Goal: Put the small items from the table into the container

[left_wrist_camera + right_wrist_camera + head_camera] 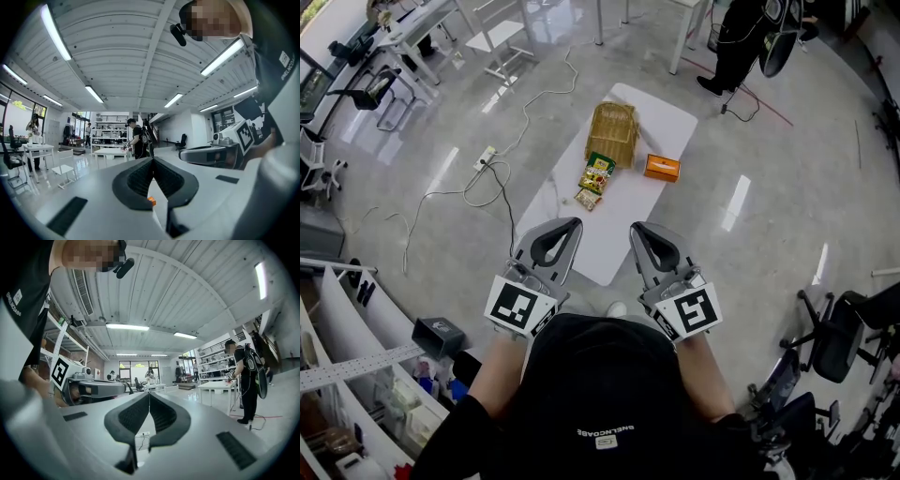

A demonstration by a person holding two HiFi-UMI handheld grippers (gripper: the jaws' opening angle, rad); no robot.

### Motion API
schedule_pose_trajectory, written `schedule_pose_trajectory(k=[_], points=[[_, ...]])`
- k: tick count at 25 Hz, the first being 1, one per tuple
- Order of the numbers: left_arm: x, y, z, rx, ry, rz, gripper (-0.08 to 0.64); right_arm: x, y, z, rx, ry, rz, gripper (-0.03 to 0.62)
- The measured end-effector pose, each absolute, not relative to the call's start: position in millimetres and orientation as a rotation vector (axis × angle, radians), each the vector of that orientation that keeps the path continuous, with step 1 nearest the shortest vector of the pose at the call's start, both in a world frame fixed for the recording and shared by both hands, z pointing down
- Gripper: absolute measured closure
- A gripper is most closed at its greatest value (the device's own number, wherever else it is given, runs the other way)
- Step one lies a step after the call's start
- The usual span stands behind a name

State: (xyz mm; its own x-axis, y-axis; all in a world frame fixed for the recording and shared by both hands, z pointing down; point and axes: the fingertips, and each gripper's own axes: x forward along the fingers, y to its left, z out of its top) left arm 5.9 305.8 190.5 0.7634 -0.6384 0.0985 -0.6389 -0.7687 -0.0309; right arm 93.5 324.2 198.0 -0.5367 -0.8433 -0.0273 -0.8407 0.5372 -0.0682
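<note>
You are holding the left gripper (570, 225) and right gripper (637, 229) clenched, empty, the snack packets (596, 174) lying well beyond the jaws.

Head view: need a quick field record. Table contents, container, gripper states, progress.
surface: white table on the floor
container: basket, at the table's far end
items outside the container: green packet by the basket's near edge; small packet just nearer than it; orange box to the basket's right
left gripper: shut, empty
right gripper: shut, empty
gripper position: side by side at the table's near end, clear of all items
progress: no item picked up yet
</note>
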Motion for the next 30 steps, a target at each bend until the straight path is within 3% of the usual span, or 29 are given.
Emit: schedule_pose_trajectory(k=[15, 30], points=[[0.5, 238.2, 212.7, 2.920, -0.973, 0.134, 0.555, 81.7, 259.7, 219.5, -1.544, 2.749, -0.129, 0.583], [-57.2, 112.3, 245.9, 2.899, -0.817, 0.185, 0.555, 29.8, 132.8, 244.3, -1.665, 2.741, -0.238, 0.583]])
